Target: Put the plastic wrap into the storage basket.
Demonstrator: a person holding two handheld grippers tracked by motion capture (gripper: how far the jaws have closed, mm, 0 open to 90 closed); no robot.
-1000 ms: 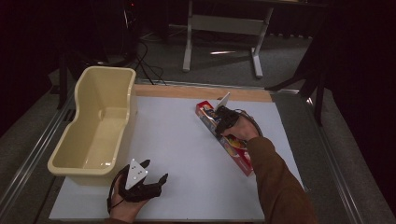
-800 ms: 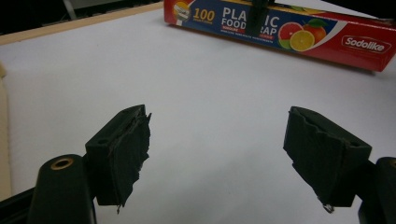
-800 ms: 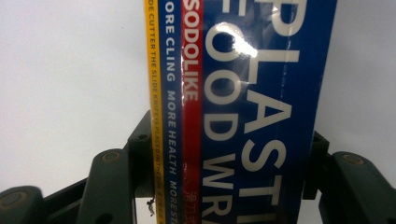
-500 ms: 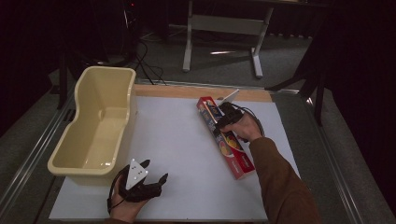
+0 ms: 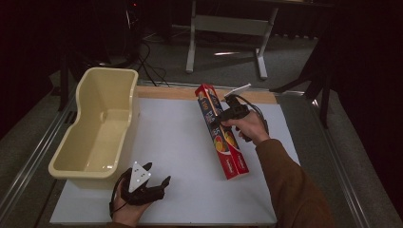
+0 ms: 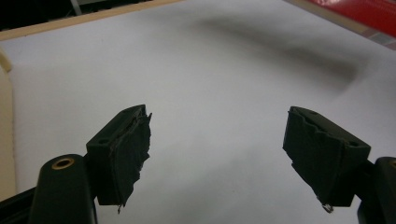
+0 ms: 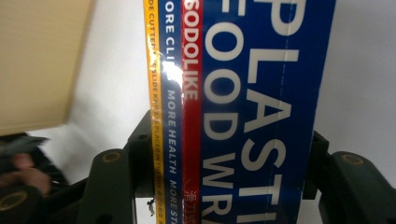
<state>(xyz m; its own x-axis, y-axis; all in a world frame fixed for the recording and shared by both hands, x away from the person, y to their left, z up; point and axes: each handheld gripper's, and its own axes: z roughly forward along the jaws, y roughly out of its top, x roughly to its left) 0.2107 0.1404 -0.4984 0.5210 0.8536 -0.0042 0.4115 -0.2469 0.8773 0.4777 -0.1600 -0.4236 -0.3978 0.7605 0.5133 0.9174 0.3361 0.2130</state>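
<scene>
- On the white table top, right of centre: long plastic wrap box, red sides, blue face, lying lengthwise front to back, far end near the wooden strip at the table's back edge.
- Right gripper clamped across the box at about its middle, one jaw on each long side; right hand just behind it, brown sleeve running in from the bottom right.
- Right gripper view: box runs up between both jaws, "PLASTIC FOOD WRAP"-type lettering partly readable.
- Left gripper at the near edge, resting low on the table, jaws spread wide, nothing between them; left gripper view confirms bare table in the gap.
- Cream plastic tub along the left side, just beside the left gripper, well apart from the box.
</scene>
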